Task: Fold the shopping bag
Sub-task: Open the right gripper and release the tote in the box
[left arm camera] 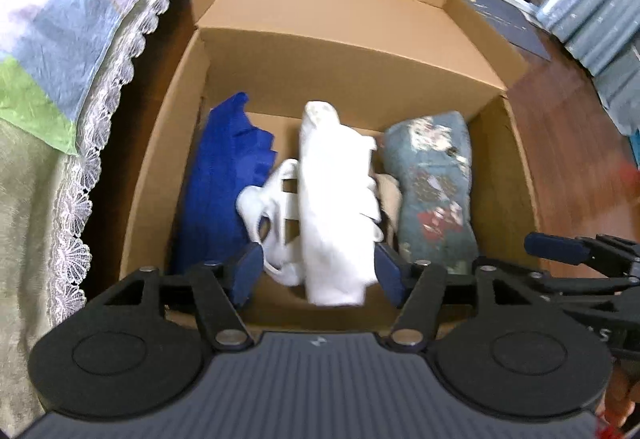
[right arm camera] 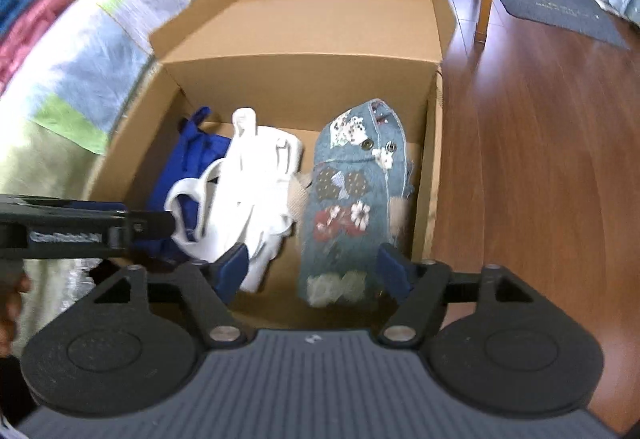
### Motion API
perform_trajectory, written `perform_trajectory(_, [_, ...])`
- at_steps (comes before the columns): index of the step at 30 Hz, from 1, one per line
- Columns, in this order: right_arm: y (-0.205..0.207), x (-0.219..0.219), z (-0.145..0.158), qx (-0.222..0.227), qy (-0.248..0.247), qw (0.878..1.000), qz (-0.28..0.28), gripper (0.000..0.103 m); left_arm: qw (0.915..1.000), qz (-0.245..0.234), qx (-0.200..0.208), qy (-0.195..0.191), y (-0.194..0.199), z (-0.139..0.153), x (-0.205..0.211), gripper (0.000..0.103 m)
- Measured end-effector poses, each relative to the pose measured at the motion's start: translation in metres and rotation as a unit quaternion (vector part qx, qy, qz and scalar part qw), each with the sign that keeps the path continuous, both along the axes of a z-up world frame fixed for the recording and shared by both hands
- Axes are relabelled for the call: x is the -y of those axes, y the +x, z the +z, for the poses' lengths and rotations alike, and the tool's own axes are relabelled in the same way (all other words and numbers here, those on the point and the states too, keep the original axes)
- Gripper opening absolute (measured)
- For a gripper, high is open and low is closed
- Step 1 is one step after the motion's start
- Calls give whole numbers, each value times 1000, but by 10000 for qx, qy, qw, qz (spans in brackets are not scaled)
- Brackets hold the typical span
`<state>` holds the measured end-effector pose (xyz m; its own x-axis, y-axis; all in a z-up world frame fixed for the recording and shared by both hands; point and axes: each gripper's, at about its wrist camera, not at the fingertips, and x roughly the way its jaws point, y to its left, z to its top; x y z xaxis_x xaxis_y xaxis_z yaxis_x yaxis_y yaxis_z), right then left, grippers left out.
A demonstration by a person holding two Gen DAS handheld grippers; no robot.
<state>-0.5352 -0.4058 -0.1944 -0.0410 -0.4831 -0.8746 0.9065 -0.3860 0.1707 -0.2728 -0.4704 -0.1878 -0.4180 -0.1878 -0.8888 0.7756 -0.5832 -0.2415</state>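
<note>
Both tools hover above an open cardboard box [left arm camera: 160, 175] on the wooden floor [right arm camera: 540, 159], beside a bed. The left tool [left arm camera: 318, 271] gapes wide around the folded white shopping bag [left arm camera: 336, 207], not gripping it. The right tool [right arm camera: 314, 271] stands wide open over the denim patchwork bag [right arm camera: 352, 207]. A blue bag [left arm camera: 224, 175] hugs the left wall.
</note>
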Motion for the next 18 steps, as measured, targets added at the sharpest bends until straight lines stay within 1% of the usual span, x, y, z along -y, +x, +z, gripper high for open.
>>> perform_trajectory(1, [3, -3, -1, 55, -35, 10000, -29, 77, 10000, -27, 24, -52, 0, 3, -5, 66])
perform_trajectory(4, [9, -14, 4, 202, -74, 9998, -60, 80, 9995, -46, 117, -280, 2, 11, -17, 78])
perform_trajectory(7, [11, -17, 8, 222, -95, 9997, -63, 87, 9986, -30, 141, -512, 6, 20, -27, 79])
perform_trajectory(8, [11, -17, 9, 195, -98, 9998, -41, 90, 9982, -24, 148, -589, 7, 23, -30, 81])
perform_trajectory(10, [14, -18, 13, 38, -99, 9999, 15, 93, 9973, -3, 140, -726, 9, 29, -36, 84])
perform_trajectory(12, [20, -21, 17, -168, -115, 9998, 74, 95, 9965, 26, 35, -829, 12, 36, -41, 84])
perform_trajectory(15, [27, -25, 25, -443, -207, 9988, 95, 99, 9944, 32, -79, -1057, 16, 47, -50, 87])
perform_trajectory(18, [30, -31, 32, -631, -360, 9973, 83, 101, 9896, 31, -192, -1425, 20, 62, -62, 88])
